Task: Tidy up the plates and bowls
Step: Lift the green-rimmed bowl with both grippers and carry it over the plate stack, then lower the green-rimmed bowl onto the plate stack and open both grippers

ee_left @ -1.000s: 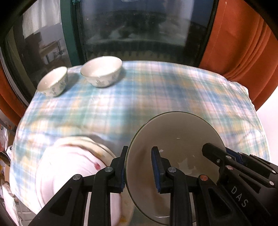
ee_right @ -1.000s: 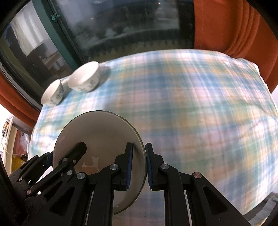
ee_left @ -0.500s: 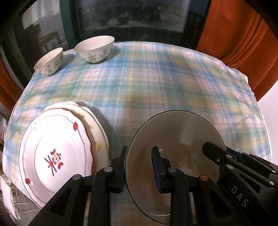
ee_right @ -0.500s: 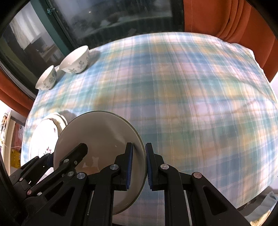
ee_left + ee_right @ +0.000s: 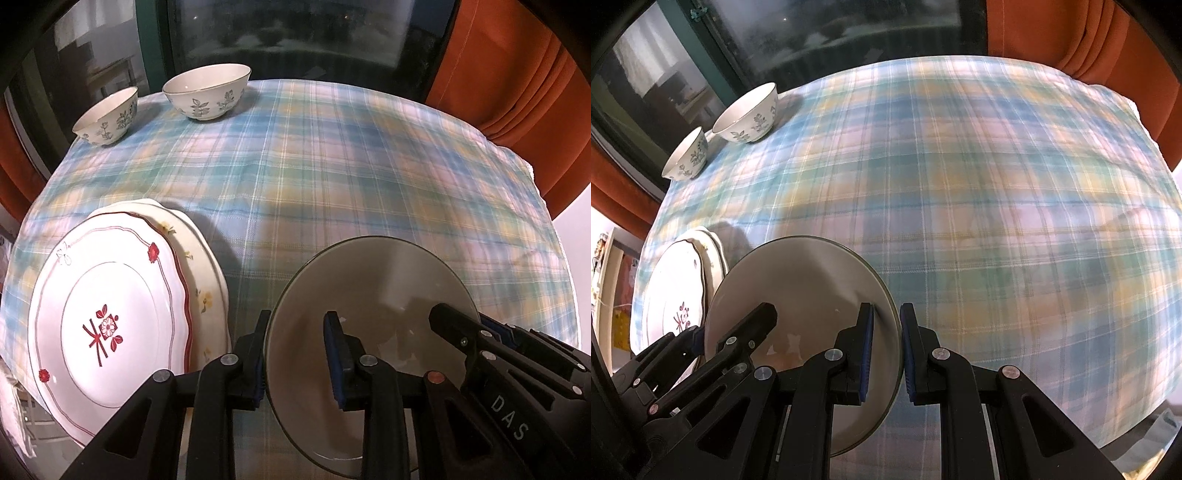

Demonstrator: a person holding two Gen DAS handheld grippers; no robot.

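Note:
A round grey plate [image 5: 369,288] hangs just above the plaid tablecloth [image 5: 332,166], carried at two spots on its rim. My right gripper [image 5: 886,332] is shut on the plate's right rim [image 5: 890,314]. At the left rim sits my left gripper [image 5: 297,354]; its jaws are opening, with the rim still between them and the inner pad a little off the plate. Left of the grey plate [image 5: 805,288] lies a stack of white plates [image 5: 110,314], the top one bearing a red flower pattern.
Two white bowls with leaf prints, a larger one [image 5: 207,92] and a smaller one [image 5: 107,118], stand at the table's far left corner by a dark window. Orange curtains [image 5: 517,74] hang at the right. The stacked plates [image 5: 676,295] reach the table's left edge.
Both grippers have come down toward the table with the grey plate. The stack of white plates has come into sharp view on the left. The left jaws stand slightly wider.

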